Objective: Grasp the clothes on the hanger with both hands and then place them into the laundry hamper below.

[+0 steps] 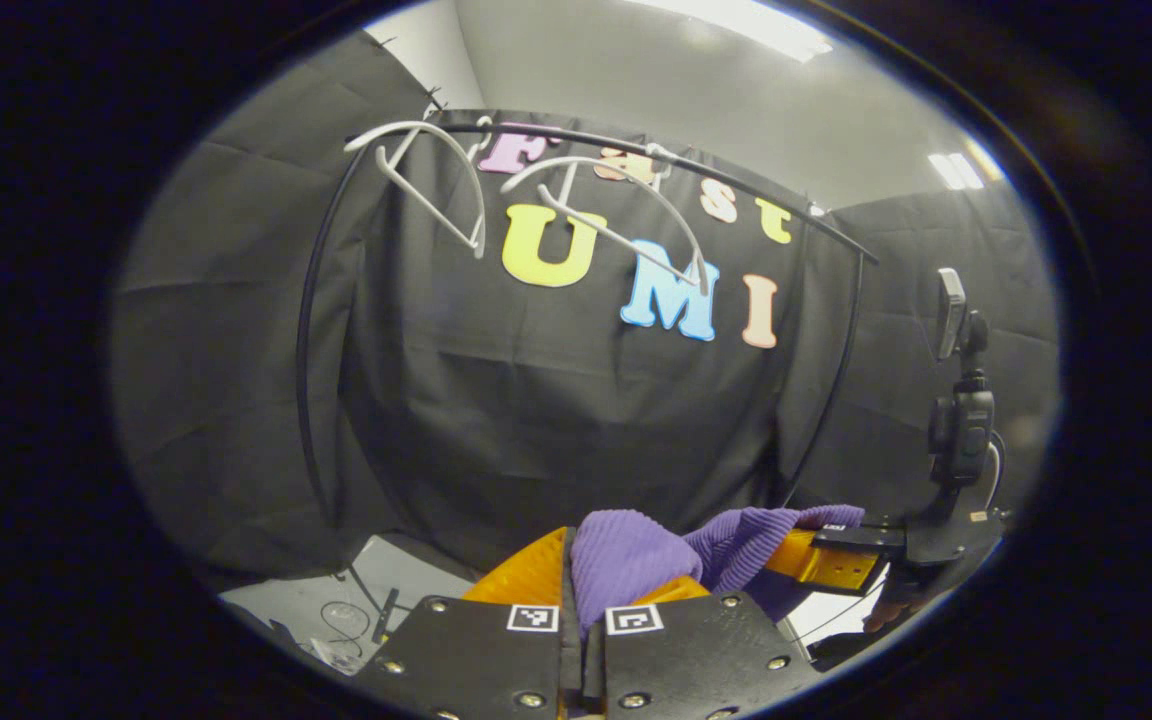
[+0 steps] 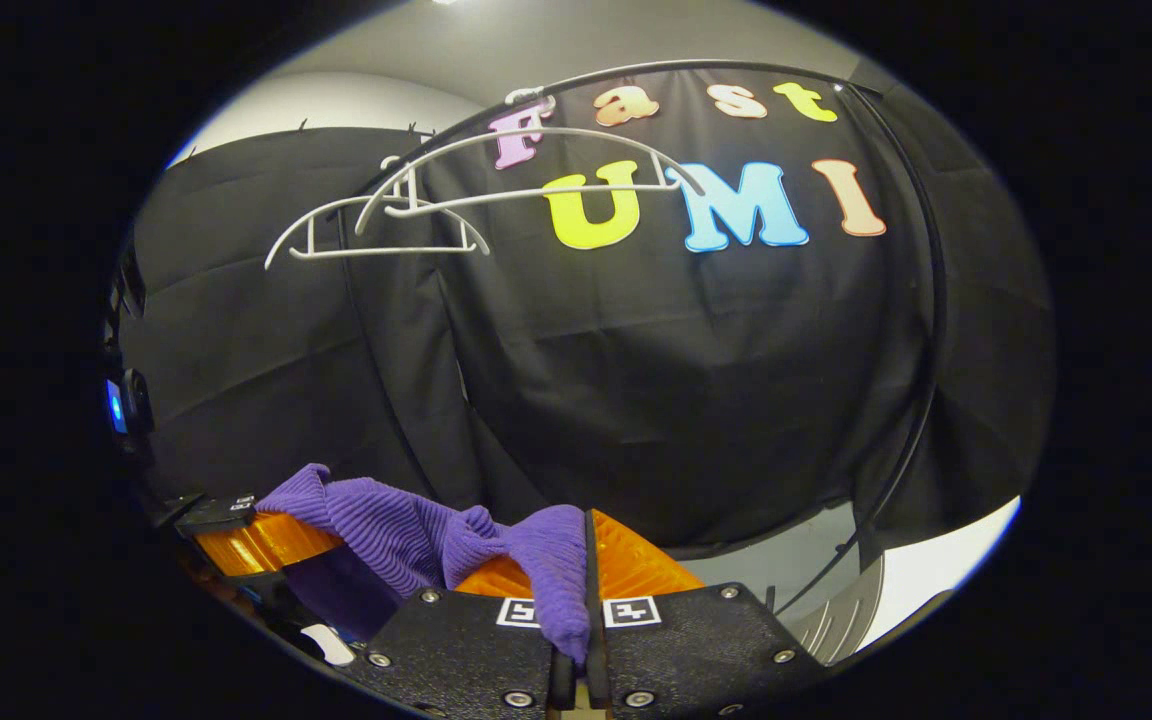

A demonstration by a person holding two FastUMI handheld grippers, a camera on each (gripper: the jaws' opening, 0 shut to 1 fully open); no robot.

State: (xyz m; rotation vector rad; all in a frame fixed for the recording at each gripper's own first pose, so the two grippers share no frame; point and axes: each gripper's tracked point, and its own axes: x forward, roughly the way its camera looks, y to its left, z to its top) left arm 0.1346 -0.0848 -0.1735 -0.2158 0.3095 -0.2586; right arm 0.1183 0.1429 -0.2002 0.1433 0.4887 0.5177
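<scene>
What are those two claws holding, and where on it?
Both hold one purple ribbed garment: the left gripper pinches one bunched end, the right gripper the other end, cloth stretched between them.

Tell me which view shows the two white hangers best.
Right gripper view: both white hangers hang bare on the rail, seen side-on and whole. Left gripper view shows the same hangers at a steep angle, foreshortened.

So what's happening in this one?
A person holds a purple knitted garment stretched between two hand-held grippers. The left hand-held gripper and the right hand-held gripper are each shut on a bunch of the cloth. Two white hangers hang bare on the rail above, so the garment is already off.
</scene>
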